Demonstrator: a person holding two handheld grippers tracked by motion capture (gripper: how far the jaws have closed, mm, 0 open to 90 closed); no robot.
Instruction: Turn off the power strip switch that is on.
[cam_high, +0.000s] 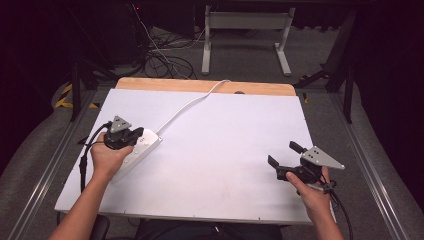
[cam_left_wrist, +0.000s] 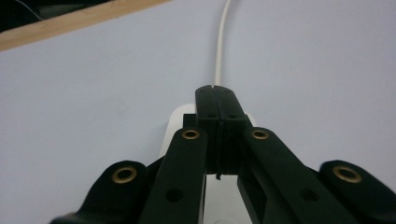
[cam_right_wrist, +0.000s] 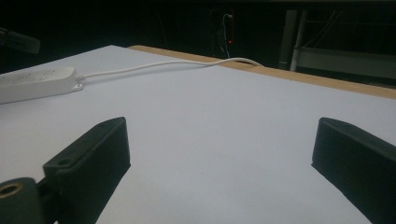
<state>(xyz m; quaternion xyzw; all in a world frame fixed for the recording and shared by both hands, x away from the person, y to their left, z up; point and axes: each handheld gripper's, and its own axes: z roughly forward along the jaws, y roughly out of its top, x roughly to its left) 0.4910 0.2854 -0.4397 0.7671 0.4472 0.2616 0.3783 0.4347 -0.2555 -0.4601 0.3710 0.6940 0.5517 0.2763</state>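
Left claw (cam_left_wrist: 217, 100) closed empty, tips on strip (cam_high: 137, 150) — press straight down; right claw (cam_high: 285, 160) wide, idle over desk (cam_high: 225, 150)

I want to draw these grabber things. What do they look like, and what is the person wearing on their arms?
Each gripper, left and right, is black, with two chunky jaws on arms pinned by brass-coloured rivets. On top sits a grey three-cornered plate with small dark holes. A black cable trails from each. The forearms are bare, no sleeves or gloves showing.
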